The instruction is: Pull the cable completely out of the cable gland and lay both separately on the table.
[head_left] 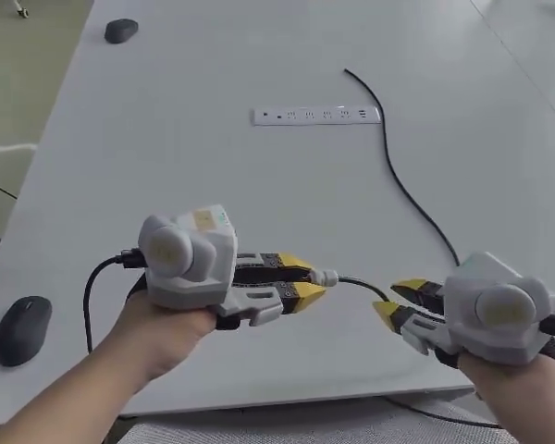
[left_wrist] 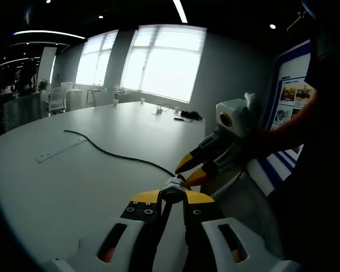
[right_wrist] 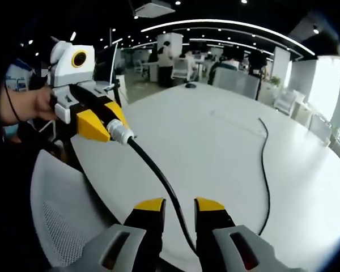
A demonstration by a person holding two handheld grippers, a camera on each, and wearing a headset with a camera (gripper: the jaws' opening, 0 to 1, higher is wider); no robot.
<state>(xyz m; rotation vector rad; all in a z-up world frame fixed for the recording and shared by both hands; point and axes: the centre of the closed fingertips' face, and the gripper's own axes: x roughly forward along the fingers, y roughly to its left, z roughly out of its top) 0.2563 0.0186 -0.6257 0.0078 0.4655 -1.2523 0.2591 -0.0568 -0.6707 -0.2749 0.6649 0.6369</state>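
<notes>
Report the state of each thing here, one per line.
Gland: clamped in left gripper, cable through it.
Cable: not pulled out; runs between open jaws of right gripper.
Left gripper: shut on gland.
Right gripper: open around cable.
Power strip: flat on table.

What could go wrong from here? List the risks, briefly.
1. The right claw straddles the cable with its jaws apart; pulling before it shuts would probably just slide along the cable.
2. The left claw pinches the gland only at its tips, so a hard tug might twist it loose.
3. Both are held near the front edge of the table; a dropped gland could roll off.
</notes>
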